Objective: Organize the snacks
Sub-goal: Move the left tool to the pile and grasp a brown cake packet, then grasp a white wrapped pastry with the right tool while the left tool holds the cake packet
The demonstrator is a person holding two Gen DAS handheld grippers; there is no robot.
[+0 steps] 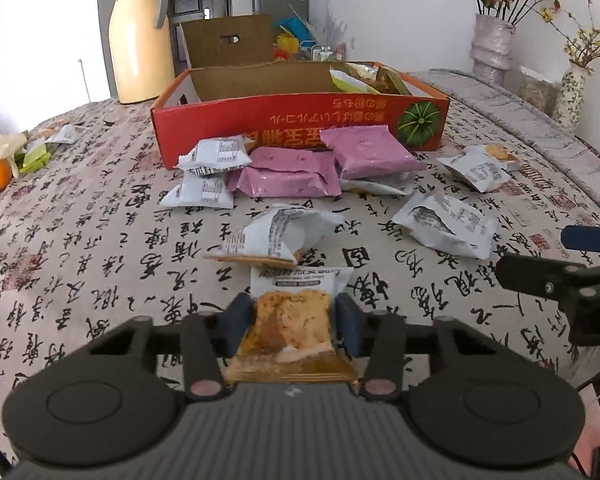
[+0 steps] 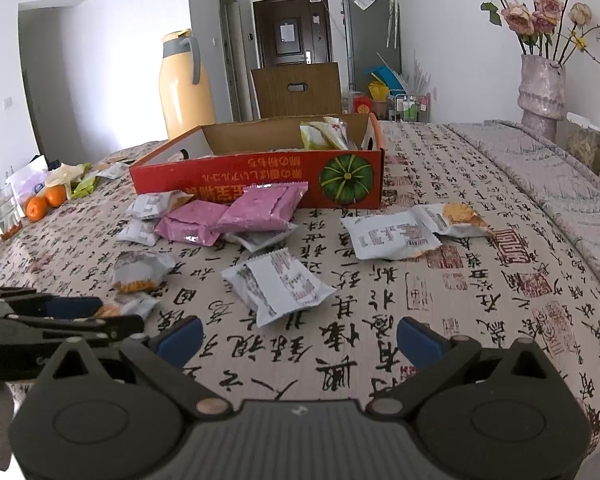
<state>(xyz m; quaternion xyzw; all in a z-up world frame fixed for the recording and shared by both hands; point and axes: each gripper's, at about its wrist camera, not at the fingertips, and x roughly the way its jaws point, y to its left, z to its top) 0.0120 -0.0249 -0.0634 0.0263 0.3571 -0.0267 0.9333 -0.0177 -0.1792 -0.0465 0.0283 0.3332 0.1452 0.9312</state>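
Snack packet [image 1: 292, 320] sits clamped between the left gripper [image 1: 293, 325] pads; the right gripper [image 2: 299, 338] gapes wide, empty.

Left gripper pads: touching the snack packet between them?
Touching. Left wrist view: both blue pads of the left gripper press the snack packet sides.

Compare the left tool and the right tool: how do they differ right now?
The left tool is shut on a snack packet; the right tool is open with nothing between its pads. The left one's blue pads sit close together; the right one's stand wide apart. Both point down over the tablecloth.
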